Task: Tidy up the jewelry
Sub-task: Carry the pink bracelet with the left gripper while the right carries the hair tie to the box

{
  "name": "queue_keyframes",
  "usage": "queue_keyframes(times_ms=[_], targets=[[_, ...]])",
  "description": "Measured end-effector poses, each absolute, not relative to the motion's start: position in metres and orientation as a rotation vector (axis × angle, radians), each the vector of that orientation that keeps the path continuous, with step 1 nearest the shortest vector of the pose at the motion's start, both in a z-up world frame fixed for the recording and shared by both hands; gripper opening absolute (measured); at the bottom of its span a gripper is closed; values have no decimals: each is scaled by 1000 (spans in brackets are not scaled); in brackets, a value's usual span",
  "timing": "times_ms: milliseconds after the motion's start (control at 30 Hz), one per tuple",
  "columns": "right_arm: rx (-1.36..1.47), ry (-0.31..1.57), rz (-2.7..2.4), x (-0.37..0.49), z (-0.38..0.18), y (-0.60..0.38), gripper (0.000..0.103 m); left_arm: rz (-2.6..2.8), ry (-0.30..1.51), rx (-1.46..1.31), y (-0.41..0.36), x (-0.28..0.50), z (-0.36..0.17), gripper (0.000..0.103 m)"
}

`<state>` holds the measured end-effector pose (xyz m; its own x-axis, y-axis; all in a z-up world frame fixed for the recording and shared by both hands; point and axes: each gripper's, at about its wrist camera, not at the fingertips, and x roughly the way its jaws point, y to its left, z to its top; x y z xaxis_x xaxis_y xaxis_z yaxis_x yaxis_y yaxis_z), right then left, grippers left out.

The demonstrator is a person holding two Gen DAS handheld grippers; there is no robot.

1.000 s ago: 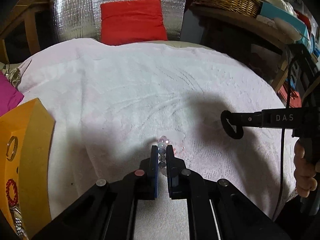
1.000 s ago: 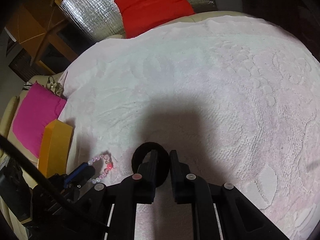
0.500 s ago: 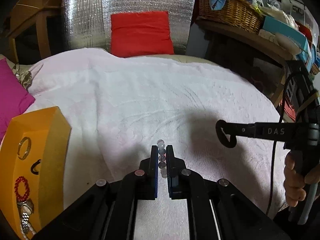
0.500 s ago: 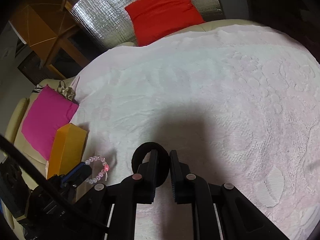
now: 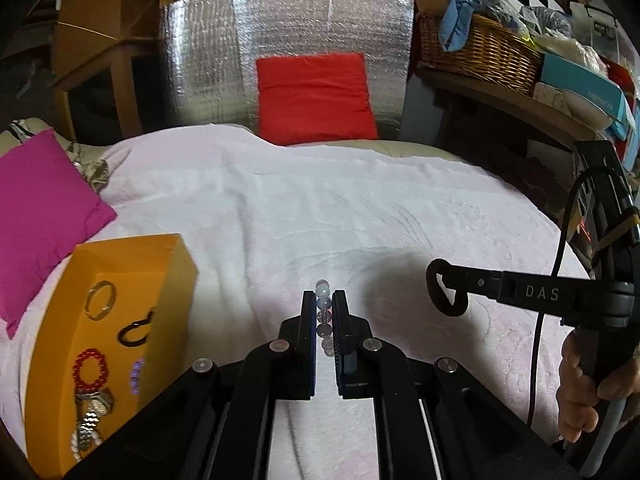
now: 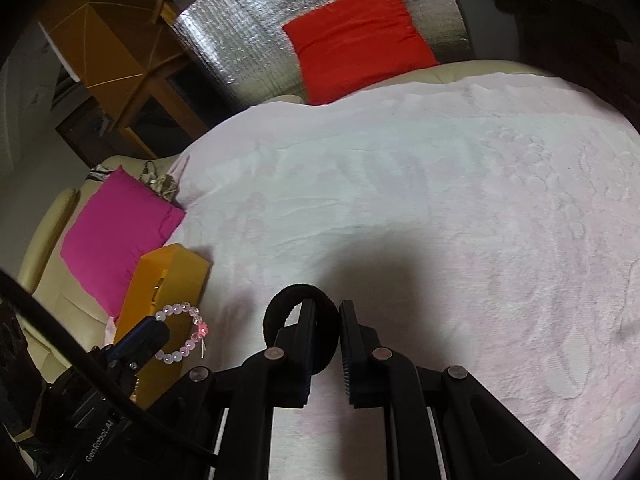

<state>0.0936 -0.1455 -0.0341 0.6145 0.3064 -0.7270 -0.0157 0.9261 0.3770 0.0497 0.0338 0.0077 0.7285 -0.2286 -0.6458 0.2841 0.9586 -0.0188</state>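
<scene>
My left gripper (image 5: 323, 296) is shut on a pale pink bead bracelet (image 5: 323, 312), held above the white cloth; the bracelet also shows in the right wrist view (image 6: 182, 336). My right gripper (image 6: 327, 308) is shut on a black hair tie (image 6: 296, 300), which hangs at its tips in the left wrist view (image 5: 444, 292). An orange box (image 5: 172, 276) lies at the left, holding a gold ring (image 5: 100, 300), a black loop (image 5: 134, 330), a red bead bracelet (image 5: 90, 368) and a metal watch band (image 5: 88, 420). The box also shows in the right wrist view (image 6: 176, 276).
A white textured cloth (image 5: 320, 208) covers the couch. A magenta cushion (image 5: 36, 208) lies left of the box. A red cushion (image 5: 316, 96) leans on silver foil at the back. A wicker basket (image 5: 480, 52) and clutter fill a shelf at the right.
Both grippers have risen from the cloth with their items. The left view has swung so the orange box and its contents show more fully.
</scene>
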Motion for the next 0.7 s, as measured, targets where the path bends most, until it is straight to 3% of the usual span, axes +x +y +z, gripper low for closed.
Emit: queue_keyframes(times_ms=[700], targets=[[333,857,322,86,-26,-72,13,-115,612,46,92,25,28,8]])
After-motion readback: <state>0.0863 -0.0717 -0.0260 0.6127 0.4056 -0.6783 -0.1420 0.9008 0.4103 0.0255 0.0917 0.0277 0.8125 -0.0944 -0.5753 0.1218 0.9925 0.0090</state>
